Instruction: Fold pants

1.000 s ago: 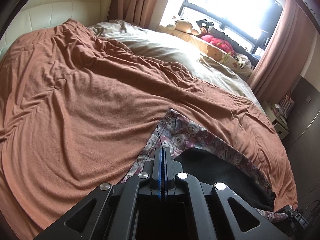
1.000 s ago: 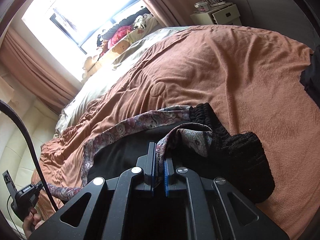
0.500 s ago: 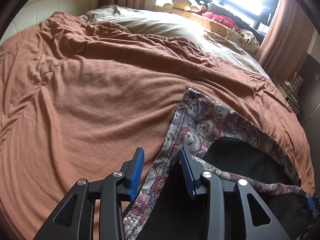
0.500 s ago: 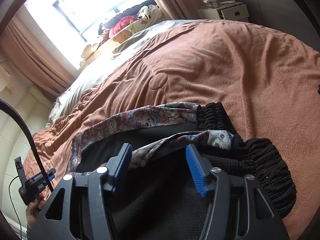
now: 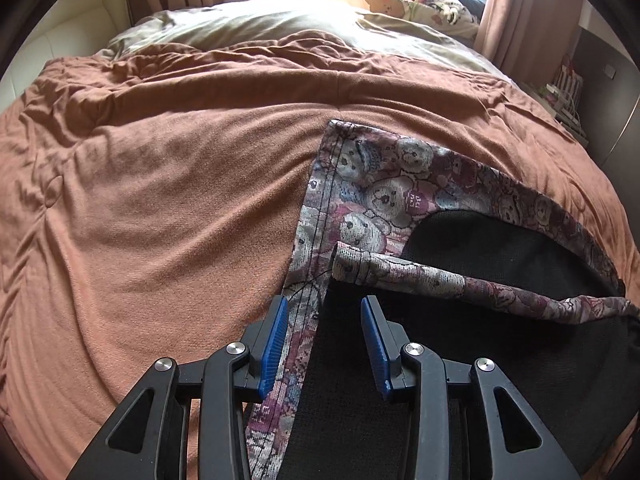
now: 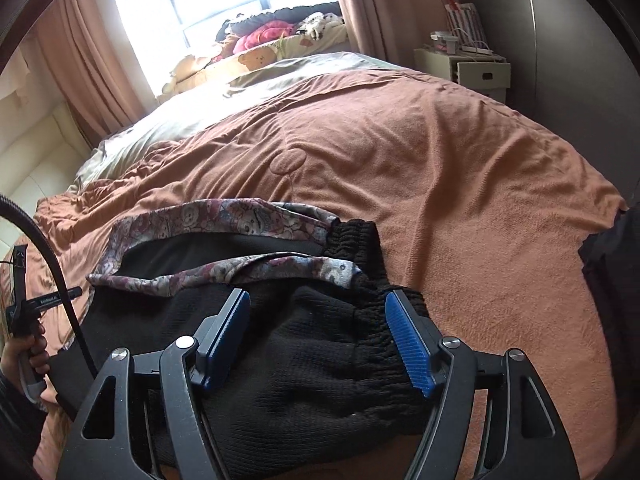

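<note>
The pants [image 5: 380, 200], bear-printed with a black lining, lie folded over on the brown blanket [image 5: 160, 200]. In the left wrist view the leg end shows, with a printed flap turned back over the black inside. My left gripper [image 5: 324, 304] hovers open just above the hem edge, and its blue pads [image 5: 274, 344] touch nothing. In the right wrist view the black elastic waistband [image 6: 356, 236] and bunched black fabric [image 6: 304, 344] lie under my right gripper [image 6: 316, 296]. It is wide open, with the cloth below its fingers but not pinched.
Beyond the blanket [image 6: 440, 160] lie a beige duvet [image 5: 300, 20] and plush toys [image 6: 260, 36] under the bright window. A white nightstand [image 6: 472, 72] stands at the right. A dark cloth [image 6: 612, 272] hangs off the bed's right edge. A person's hand [image 6: 28, 356] holds the other gripper's handle.
Both grippers were shut on the printed fabric and have opened and let it go. The left one has sunk closer to the bed. The released flap now rests on the pants.
</note>
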Demonstrator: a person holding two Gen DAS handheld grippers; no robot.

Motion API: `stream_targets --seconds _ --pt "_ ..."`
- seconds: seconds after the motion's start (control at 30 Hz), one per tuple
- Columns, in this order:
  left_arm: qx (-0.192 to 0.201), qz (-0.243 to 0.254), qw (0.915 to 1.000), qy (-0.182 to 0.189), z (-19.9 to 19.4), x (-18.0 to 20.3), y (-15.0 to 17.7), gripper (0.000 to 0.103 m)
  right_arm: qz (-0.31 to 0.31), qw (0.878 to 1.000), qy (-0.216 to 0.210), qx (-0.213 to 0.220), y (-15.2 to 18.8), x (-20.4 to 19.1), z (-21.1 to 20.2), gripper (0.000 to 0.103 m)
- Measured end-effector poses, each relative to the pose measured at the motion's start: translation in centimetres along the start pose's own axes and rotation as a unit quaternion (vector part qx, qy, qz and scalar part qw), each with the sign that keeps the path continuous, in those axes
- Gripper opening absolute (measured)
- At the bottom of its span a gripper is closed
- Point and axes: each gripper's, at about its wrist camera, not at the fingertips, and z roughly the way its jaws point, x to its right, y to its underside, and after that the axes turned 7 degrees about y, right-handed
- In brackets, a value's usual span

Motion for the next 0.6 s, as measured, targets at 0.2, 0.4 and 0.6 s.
stream_targets --seconds 0.2,0.4,0.6 --pt "-0.029 0.006 0.9994 0.019 2.4 0.4 -0.5 0.04 -0.019 0.999 0.004 -0.044 -0.7 1.2 2.1 0.069" --pt "-0.034 0.004 0.9992 0.023 3.7 0.5 -1.0 0.0 -0.03 0.998 0.005 -0.055 -1.2 1.2 2.5 0.048" --pt "-0.004 -0.003 0.9996 0.028 2.2 0.7 -1.7 0.0 -0.028 0.999 0.013 -0.036 -1.4 1.4 2.2 0.037"
